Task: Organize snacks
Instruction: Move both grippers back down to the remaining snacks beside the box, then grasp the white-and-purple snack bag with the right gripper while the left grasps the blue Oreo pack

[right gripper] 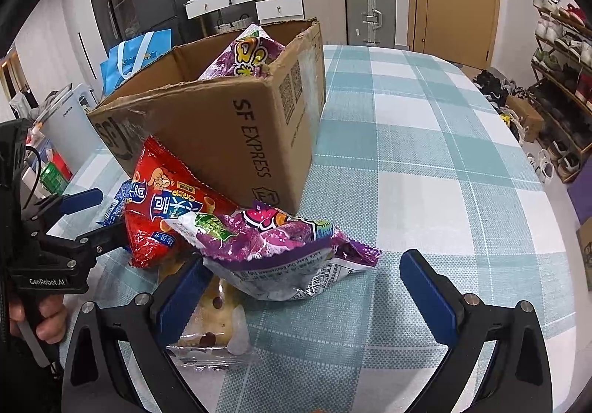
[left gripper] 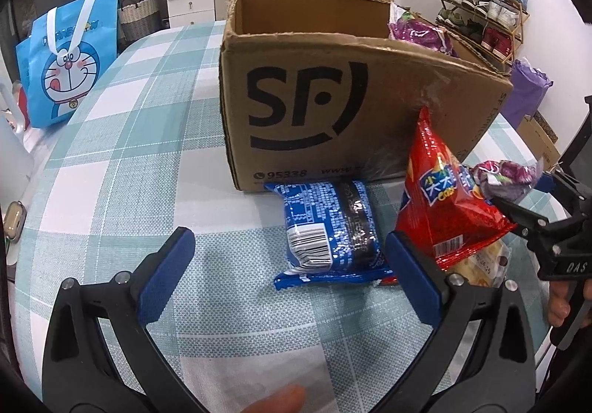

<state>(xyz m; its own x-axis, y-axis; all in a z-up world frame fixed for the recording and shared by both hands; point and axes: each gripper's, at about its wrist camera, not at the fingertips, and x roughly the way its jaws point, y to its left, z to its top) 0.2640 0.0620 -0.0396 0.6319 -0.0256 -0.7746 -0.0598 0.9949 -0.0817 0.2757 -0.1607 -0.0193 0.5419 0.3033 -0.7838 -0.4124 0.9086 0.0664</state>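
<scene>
- Cardboard is the landmark here: the open SF box (right gripper: 229, 124) stands on the checked tablecloth (right gripper: 425, 154), with one purple snack bag (right gripper: 246, 56) already poking above its rim, so it likely serves as the collecting bin.
- Against the box's near wall leans the red crisp bag (left gripper: 440, 198), propped upright by that wall.
- Just before the box lies the blue packet (left gripper: 331, 231), flat, barcode up.
- At the box's near corner a second purple bag (right gripper: 281, 250) rests on a clear-wrapped bread (right gripper: 214, 324).
- The left gripper (left gripper: 288, 279) is spread wide, framing the blue packet, holding nothing.
- The right gripper (right gripper: 303, 287) is likewise spread, straddling the second purple bag, seemingly its next pick.
</scene>
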